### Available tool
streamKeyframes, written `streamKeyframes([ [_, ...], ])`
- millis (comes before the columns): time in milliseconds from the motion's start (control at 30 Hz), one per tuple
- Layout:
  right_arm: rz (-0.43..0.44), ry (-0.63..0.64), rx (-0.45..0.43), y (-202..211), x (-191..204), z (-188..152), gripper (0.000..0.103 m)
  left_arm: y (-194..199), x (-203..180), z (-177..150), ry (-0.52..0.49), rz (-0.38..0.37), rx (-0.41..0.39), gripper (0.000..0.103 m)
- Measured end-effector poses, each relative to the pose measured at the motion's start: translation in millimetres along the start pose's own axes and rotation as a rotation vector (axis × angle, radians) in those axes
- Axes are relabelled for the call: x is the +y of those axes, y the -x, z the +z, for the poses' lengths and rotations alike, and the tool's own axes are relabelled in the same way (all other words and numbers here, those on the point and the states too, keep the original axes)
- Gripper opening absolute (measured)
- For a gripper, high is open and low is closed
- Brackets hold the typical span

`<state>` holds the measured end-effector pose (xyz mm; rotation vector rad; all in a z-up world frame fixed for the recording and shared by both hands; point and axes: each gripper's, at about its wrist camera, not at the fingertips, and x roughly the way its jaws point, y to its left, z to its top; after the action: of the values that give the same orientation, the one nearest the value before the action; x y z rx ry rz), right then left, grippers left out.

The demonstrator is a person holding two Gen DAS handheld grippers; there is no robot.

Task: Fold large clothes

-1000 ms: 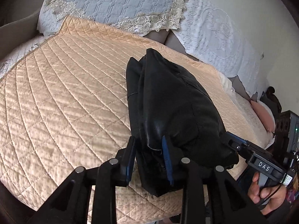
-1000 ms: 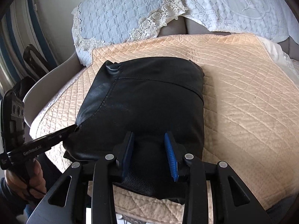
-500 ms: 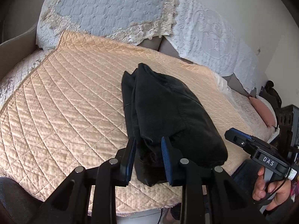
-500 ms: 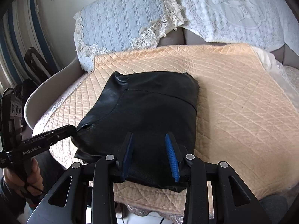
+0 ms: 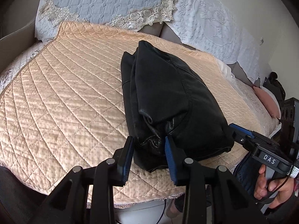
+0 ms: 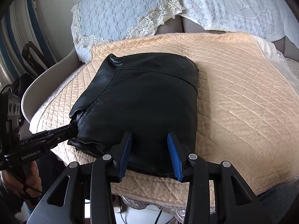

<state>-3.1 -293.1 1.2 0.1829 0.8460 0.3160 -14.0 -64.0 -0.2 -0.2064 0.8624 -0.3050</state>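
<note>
1. At the near edge of the peach quilted bedspread point(image 5: 61, 100), the left gripper point(image 5: 148, 149) straddles the crumpled corner of the folded black leather garment point(image 5: 168, 97); jaws opening.
2. Right gripper point(image 6: 149, 149) is opening over the garment's near hem, pads apart.
3. Leather is smooth and bulky; the quilt is diamond-stitched satin.
4. Both grippers angle downward.

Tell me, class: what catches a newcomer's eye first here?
A folded black leather garment lies bundled near the front edge of a peach quilted bedspread. Both tongs, left and right, straddle its near edge, jaws opening. Lace-trimmed blue pillows sit behind.
</note>
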Motion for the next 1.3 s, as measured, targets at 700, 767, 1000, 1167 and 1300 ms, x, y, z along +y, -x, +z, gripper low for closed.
streamKeyframes([
  [700,0.006,0.003,0.023,-7.1,0.7,20.2,0.042,-2.3,-6.0,30.4,-0.011,0.080,0.011,0.036],
  [767,0.010,0.002,0.021,-5.0,0.0,21.4,0.042,-2.9,-4.3,27.6,-0.010,0.075,0.015,0.037],
  [1000,0.014,-0.035,-0.013,-0.3,-18.0,38.0,0.042,2.5,-0.8,46.3,-0.009,0.041,-0.016,0.038],
  [1167,0.113,-0.185,0.023,-21.8,-59.6,48.4,0.058,-16.7,19.3,61.2,0.080,-0.048,0.018,0.052],
  [1300,0.162,-0.256,0.049,-41.5,-83.5,56.8,0.061,-22.2,28.0,78.3,0.167,-0.115,0.017,0.056],
])
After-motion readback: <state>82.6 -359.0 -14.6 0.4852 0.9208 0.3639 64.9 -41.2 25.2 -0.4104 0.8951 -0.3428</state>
